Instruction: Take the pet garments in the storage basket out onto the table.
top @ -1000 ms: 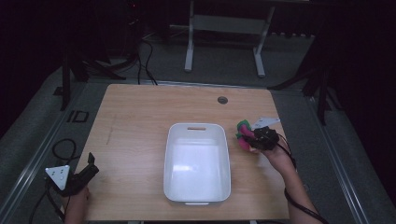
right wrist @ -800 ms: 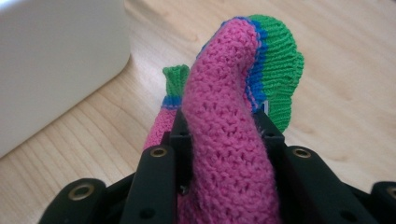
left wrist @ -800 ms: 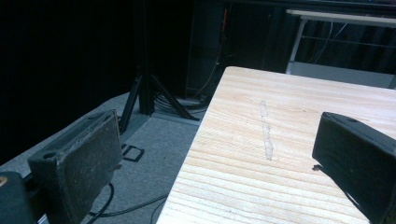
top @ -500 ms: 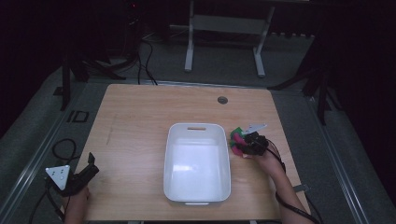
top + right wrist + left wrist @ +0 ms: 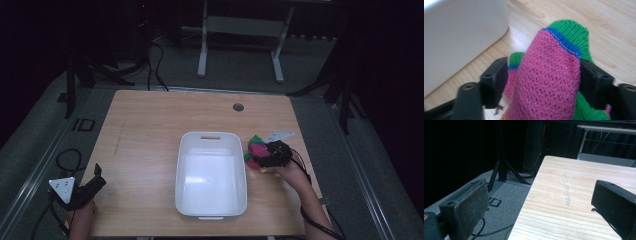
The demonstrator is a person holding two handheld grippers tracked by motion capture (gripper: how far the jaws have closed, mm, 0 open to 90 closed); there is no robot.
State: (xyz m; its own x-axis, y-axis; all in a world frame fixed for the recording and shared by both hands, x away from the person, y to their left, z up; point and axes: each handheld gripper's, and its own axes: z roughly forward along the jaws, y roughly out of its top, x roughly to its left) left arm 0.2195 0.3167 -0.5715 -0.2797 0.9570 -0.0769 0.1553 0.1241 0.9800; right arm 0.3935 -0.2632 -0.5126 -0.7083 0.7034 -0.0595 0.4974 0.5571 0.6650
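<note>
1. The left gripper (image 5: 95, 182) rests at the table's (image 5: 150, 125) near left corner, jaws wide apart with nothing between.
2. The white bin (image 5: 211, 210) sits mid-table.
3. Just right of it lies the pink knit (image 5: 549, 82), long axis running away between the jaws, green cuff (image 5: 574, 32) pointing far.
4. The right gripper (image 5: 256, 161) has just been opening; the knit fills the gap, and whether the pads press it I cannot tell.

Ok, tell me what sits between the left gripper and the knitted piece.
In the high view, the white tub lies between the left gripper and the knitted piece, with bare table on the left gripper's side.
</note>
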